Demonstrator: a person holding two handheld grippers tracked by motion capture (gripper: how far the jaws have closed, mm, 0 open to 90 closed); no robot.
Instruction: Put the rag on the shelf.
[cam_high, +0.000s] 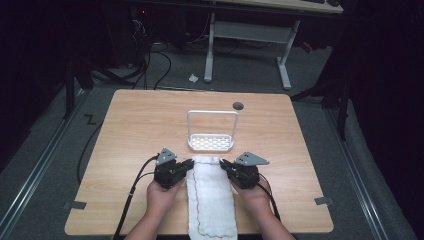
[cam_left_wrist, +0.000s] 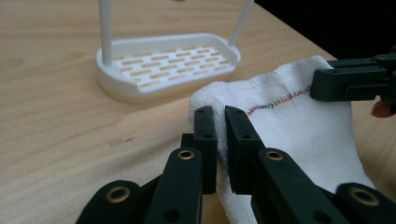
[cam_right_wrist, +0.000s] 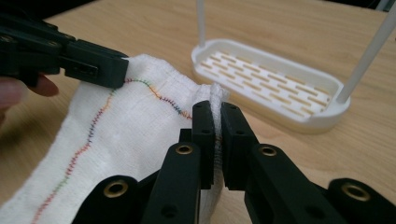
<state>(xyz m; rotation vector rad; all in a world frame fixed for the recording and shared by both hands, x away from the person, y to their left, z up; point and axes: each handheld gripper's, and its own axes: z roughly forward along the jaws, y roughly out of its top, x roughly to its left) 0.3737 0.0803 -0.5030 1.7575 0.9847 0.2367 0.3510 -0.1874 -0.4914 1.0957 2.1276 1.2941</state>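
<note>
Because each far corner of the white woven cloth with a multicoloured stitched seam (cam_high: 211, 197) is pinched between a pair of black jaws, the cloth's top edge is stretched flat in the lower middle of the high view, its length running down to the bottom edge of the frame. The left gripper (cam_high: 188, 164) is clamped on the cloth's upper-left corner; in the left gripper view its 2 jaws (cam_left_wrist: 220, 122) stand nearly together with a fold of fabric squeezed between them. The right gripper (cam_high: 224, 164) is likewise clamped on the opposite corner, and the right gripper view shows a thin ridge of cloth (cam_right_wrist: 130, 121) caught between its pads (cam_right_wrist: 215, 119). No earlier look is at hand to judge how the jaws came to this.

Holding both corners at once likely keeps the edge taut and level, so the cloth can be lifted without bunching. Just above the cloth, at the centre of the high view, stands a white plastic slotted tray with a tall hoop handle (cam_high: 211, 143), near but apart from the fabric on the light wooden table (cam_high: 140, 120). Judging by that placement, the hoop may serve as a rail for draping the cloth.
</note>
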